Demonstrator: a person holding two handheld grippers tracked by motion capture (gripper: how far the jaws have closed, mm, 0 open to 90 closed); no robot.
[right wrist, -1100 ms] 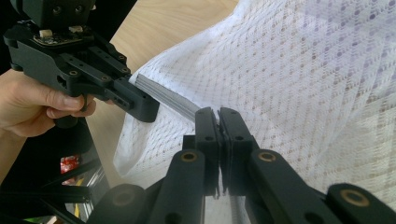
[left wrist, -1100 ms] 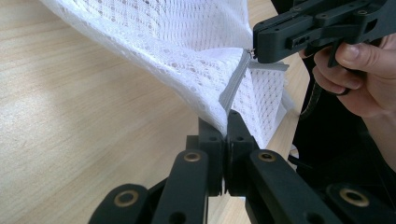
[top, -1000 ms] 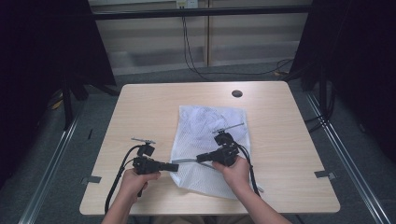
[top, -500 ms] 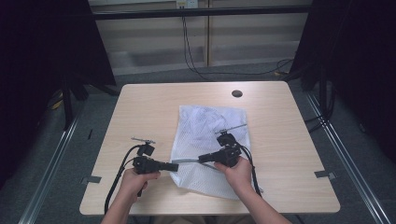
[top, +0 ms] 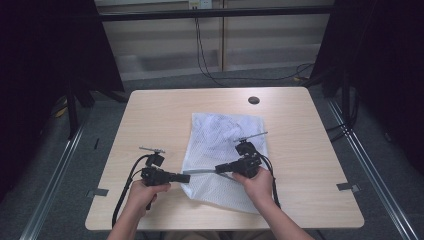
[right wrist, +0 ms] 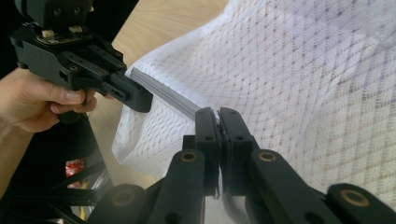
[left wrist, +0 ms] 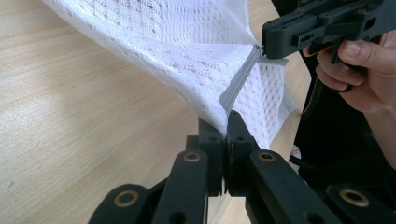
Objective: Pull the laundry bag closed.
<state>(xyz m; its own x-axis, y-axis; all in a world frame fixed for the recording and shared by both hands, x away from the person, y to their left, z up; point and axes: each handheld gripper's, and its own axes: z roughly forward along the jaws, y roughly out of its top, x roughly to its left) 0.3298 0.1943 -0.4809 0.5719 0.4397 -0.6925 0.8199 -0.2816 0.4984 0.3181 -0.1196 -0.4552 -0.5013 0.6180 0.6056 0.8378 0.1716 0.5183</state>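
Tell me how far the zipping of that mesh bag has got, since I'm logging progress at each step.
Done: both grippers have hold. The left gripper is shut on the zipper's end at the mesh bag corner, and the right gripper is shut on the grey zipper farther along, which is held taut above the table. In hand: the pull along it. Left: whether the zipper is open or shut can't be told.

A white mesh bag lies spread on the table's middle, a little toward the near edge, its length running from the centre down to that edge. Its fabric is see-through netting with a diamond weave — rumpled at the far end, flatter near the front. A grey zipper runs along its near-left edge, lifted off the wood and pulled taut in a straight line.
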